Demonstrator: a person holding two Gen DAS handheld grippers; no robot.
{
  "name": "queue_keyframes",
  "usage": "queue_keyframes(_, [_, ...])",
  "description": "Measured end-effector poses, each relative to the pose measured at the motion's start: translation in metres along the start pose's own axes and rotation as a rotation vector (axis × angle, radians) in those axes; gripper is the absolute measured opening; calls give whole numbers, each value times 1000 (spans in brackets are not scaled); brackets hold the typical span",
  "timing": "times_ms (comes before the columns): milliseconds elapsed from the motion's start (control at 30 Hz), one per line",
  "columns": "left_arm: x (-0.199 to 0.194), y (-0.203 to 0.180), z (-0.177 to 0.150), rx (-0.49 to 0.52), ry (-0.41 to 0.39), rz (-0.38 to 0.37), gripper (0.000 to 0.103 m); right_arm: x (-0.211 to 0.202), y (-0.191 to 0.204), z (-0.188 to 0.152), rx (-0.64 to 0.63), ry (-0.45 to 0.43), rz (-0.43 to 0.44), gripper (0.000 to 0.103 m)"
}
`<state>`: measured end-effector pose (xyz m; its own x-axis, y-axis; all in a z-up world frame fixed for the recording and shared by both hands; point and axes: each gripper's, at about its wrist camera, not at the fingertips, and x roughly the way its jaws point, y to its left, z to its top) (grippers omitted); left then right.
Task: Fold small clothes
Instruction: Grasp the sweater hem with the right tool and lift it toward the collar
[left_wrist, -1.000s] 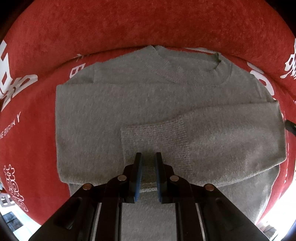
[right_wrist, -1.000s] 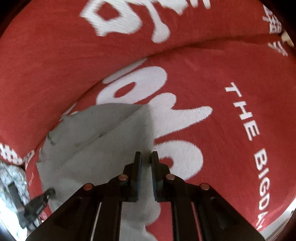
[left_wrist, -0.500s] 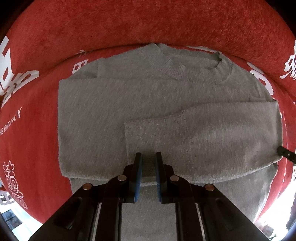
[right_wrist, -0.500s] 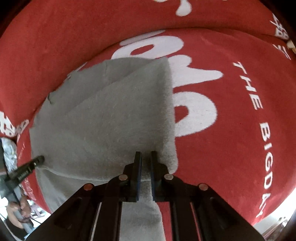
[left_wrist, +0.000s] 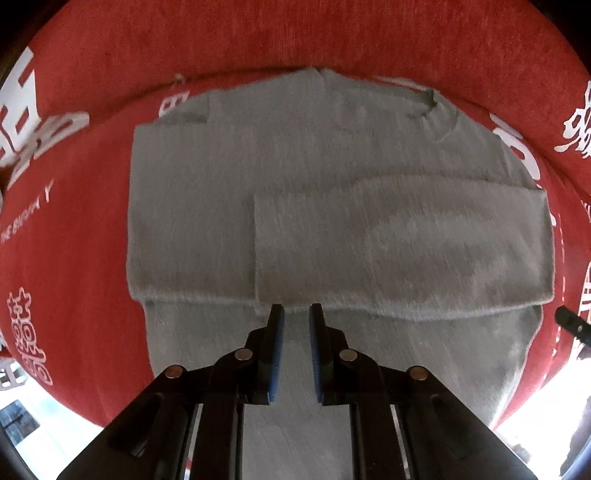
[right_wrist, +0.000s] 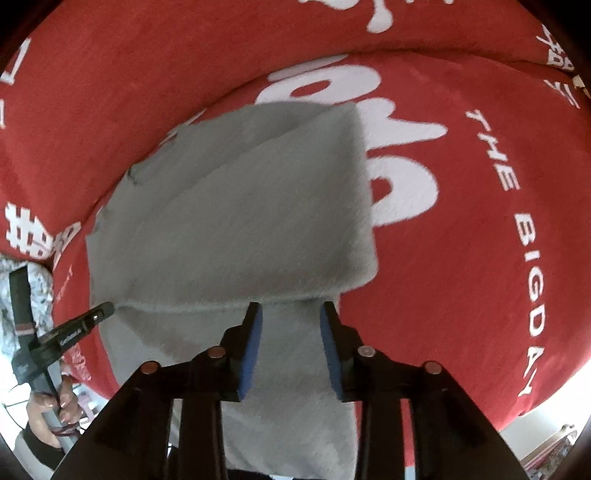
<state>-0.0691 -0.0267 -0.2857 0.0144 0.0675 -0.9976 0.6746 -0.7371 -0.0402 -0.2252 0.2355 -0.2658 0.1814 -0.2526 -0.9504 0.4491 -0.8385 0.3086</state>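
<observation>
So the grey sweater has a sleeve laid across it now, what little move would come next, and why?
Probably lift the right gripper clear. Its jaws have just been opening and its pads no longer press on the grey sweater; the sleeve already lies flat across the body. The left gripper is nearly shut at the fold's lower edge, though whether it pinches cloth is unclear. The bottom part is still unfolded.

- The right hand-held gripper (right_wrist: 290, 314) has just been opening; its blue pads (right_wrist: 250, 350) stand apart above the grey sweater (right_wrist: 236, 229).
- The sweater lies folded on a red blanket (right_wrist: 461, 295) with white lettering.
- The left hand-held gripper (right_wrist: 101, 309) touches the sweater's left fold edge.
</observation>
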Motion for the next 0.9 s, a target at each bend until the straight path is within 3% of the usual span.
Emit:
queue_keyframes(100, [-2, -2, -7, -16, -3, 19, 15, 3, 6, -9, -6, 27, 25, 45])
queue_keyframes(133, [-5, -2, -10, -31, -6, 26, 39, 6, 8, -10, -8, 34, 26, 47])
queue_keyframes(167, [-6, -1, -12, -43, -6, 23, 96, 6, 9, -13, -12, 40, 27, 48])
queue_keyframes(200, [-8, 0, -15, -57, -11, 22, 101, 7, 10, -14, -16, 44, 30, 50])
queue_keyframes(233, [-15, -1, -20, -65, -45, 28, 102, 9, 12, -16, -22, 53, 39, 51])
queue_keyframes(433, [-23, -19, -40, -41, -29, 74, 102, 16, 8, -24, -46, 105, 93, 58])
queue_keyframes(633, [-22, -21, -62, -103, -18, 152, 102, 19, -8, -31, -71, 143, 169, 64])
queue_keyframes(767, [-14, -22, -81, -131, 33, 88, 102, 25, -19, -40, -59, 195, 217, 64])
queue_keyframes(900, [-19, -24, -103, -110, 34, 59, 101, 33, -38, -61, -24, 254, 256, 64])
